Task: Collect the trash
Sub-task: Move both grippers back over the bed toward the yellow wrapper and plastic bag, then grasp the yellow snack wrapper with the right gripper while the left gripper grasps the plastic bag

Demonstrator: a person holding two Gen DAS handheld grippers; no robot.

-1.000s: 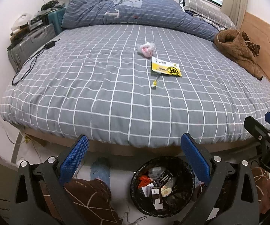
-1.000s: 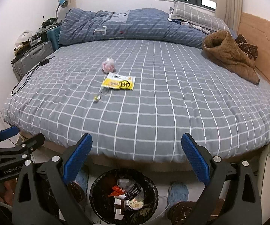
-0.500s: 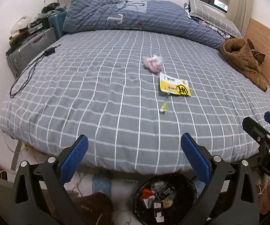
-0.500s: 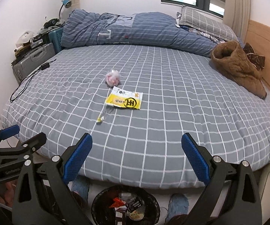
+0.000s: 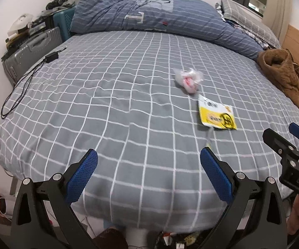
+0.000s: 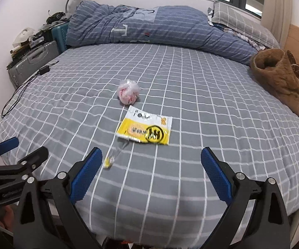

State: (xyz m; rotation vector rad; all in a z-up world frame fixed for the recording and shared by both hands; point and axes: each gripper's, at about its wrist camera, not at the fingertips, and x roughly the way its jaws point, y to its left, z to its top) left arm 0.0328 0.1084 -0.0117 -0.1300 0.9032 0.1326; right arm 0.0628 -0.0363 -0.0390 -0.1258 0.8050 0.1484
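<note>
A: Where is the trash found?

B: On the grey checked bed (image 6: 191, 87), three pieces are laid in a line: a crumpled bag (image 6: 128, 92) farthest, a yellow wrapper (image 6: 144, 128) in the middle, a thin clear strip (image 6: 114, 155) nearest.

A: How are the jaws set?

B: Both are held wide apart, nothing gripped. The right gripper (image 6: 151, 173) is judged nearer: the strip is seen just beside its left finger, long axis pointing away. From the left gripper (image 5: 148, 173), everything is placed ahead and to the right.
</note>
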